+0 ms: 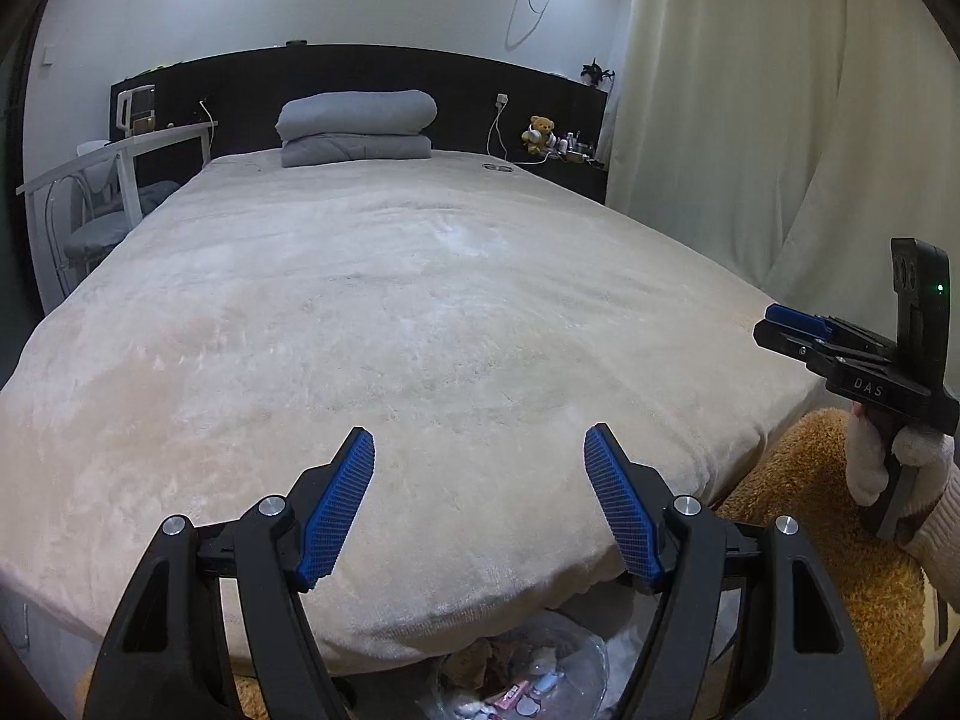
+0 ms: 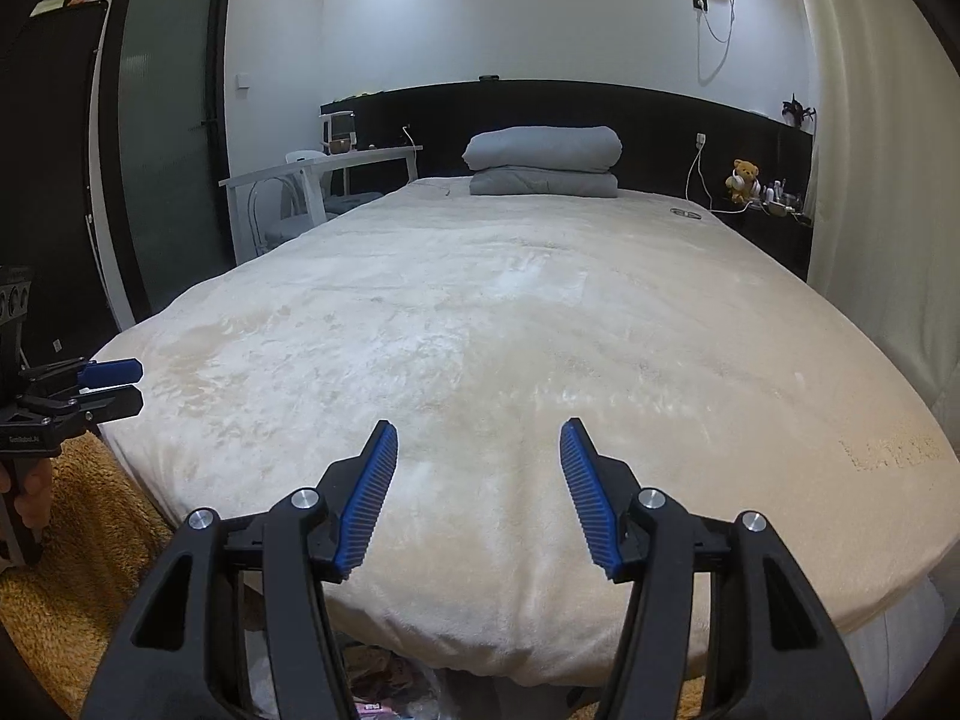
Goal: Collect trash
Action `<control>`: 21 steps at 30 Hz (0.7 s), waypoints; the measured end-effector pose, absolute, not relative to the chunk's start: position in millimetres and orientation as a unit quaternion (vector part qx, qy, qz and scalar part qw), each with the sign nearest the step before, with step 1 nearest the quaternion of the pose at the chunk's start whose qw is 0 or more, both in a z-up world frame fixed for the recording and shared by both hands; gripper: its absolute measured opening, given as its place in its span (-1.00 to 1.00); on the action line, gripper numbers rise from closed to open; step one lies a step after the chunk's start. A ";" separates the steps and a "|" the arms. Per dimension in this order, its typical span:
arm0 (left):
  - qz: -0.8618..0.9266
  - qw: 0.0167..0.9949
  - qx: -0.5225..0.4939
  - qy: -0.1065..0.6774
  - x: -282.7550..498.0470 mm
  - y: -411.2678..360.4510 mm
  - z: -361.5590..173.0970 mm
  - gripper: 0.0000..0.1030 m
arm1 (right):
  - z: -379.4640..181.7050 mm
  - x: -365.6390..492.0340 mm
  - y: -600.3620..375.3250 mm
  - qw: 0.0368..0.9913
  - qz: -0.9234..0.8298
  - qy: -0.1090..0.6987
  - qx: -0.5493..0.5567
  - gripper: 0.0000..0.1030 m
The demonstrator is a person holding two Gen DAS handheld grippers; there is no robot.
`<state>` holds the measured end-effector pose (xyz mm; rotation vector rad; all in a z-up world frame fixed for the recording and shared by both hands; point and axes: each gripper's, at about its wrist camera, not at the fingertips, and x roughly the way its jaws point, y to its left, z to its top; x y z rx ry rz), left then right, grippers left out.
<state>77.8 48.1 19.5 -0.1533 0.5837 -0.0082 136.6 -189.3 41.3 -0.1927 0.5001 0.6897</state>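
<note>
My left gripper is open and empty, held over the foot of a bed with a cream plush blanket. My right gripper is open and empty too, over the same blanket. Each gripper shows in the other's view: the right one at the far right edge, the left one at the far left. A clear bag of trash with crumpled paper and wrappers lies on the floor below the bed's foot. It also shows in the right wrist view, partly hidden by my fingers.
Folded grey bedding lies by the dark headboard. A teddy bear and small items sit on the right bedside shelf. A white table and chair stand at the left. Curtains hang at the right. An orange shaggy rug covers the floor.
</note>
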 end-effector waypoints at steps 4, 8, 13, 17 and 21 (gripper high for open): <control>-0.011 0.956 -0.071 0.285 81.5 49.3 12.9 0.38 | 35.6 143.5 -187.7 0.908 0.331 0.241 -0.091 0.15; -0.019 0.956 -0.073 0.282 81.5 49.4 8.0 0.39 | 29.2 146.4 -186.2 0.909 0.326 0.243 -0.089 0.28; -0.011 0.957 -0.074 0.281 79.4 48.8 2.2 0.48 | 24.4 137.8 -181.5 0.913 0.321 0.231 -0.103 0.59; 0.003 0.961 -0.081 0.265 71.1 51.2 4.8 0.88 | 23.6 134.0 -182.3 0.914 0.322 0.223 -0.104 0.78; 0.005 0.959 -0.084 0.269 70.3 52.7 4.1 0.87 | 25.1 131.8 -184.6 0.917 0.320 0.217 -0.100 0.90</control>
